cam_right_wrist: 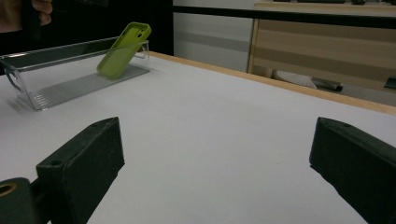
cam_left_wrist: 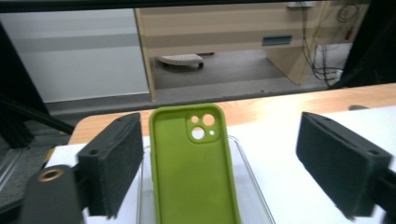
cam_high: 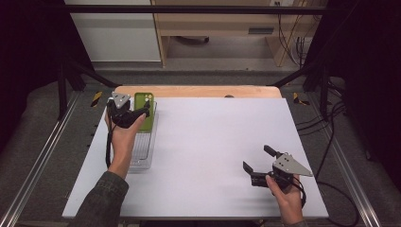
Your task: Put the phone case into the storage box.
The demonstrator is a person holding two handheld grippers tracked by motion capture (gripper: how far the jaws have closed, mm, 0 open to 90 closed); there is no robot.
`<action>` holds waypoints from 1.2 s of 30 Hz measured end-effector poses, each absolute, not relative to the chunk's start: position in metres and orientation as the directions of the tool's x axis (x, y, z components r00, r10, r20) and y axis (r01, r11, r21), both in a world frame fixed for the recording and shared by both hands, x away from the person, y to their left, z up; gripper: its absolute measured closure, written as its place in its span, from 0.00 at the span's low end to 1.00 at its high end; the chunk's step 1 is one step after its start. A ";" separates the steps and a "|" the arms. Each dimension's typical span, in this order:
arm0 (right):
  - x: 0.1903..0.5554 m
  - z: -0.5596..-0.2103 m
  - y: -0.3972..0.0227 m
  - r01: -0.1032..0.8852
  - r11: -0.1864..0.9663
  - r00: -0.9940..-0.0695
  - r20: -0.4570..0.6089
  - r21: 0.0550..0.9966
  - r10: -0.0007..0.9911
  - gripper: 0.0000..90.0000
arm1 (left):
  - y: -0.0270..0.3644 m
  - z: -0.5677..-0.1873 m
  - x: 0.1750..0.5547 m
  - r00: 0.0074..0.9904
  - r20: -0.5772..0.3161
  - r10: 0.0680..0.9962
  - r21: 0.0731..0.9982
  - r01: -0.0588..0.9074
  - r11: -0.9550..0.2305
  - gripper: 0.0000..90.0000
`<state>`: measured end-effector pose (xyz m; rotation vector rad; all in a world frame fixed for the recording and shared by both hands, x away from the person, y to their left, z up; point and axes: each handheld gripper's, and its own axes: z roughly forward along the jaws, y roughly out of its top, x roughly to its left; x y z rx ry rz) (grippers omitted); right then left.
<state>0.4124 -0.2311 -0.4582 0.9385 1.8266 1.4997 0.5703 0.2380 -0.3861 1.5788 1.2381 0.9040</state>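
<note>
Green phone case point(cam_left_wrist: 191, 163) in clear plastic bin point(cam_right_wrist: 56, 88) at far-left part of white desk point(cam_high: 213, 142), leaning tilted vs bin's far end wall, top edge w/ camera cutouts poking above rim, lower end on bin floor. Left gripper point(cam_high: 126, 113) above bin's far end, just over case; released, jaws standing wide apart, case between them in left gripper view but clear of both pads point(cam_left_wrist: 114, 163), nearer the left-hand one. No contact w/ case visible. Left hand point(cam_high: 124, 137) and dark sleeve point(cam_high: 101, 201) along bin's left side. Right gripper point(cam_high: 257, 161) at near-right of desk, well apart from bin, also released: jaws wide, nothing but bare desk between. Right hand point(cam_high: 286, 196) behind it at desk's near edge. Wooden strip point(cam_high: 198, 91) along desk's far edge.
</note>
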 end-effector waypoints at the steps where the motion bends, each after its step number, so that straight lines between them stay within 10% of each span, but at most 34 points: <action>1: 0.412 -0.458 -0.231 0.153 0.115 -0.577 -0.006 0.981 0.817 0.03 | 0.238 -0.386 0.569 0.238 0.015 0.971 0.946 0.310 -0.091 0.12; 36: 0.413 -0.460 -0.228 0.171 0.116 -0.587 0.007 0.978 0.809 0.03 | 0.209 -0.378 0.536 0.417 0.082 0.905 0.943 0.261 -0.205 0.04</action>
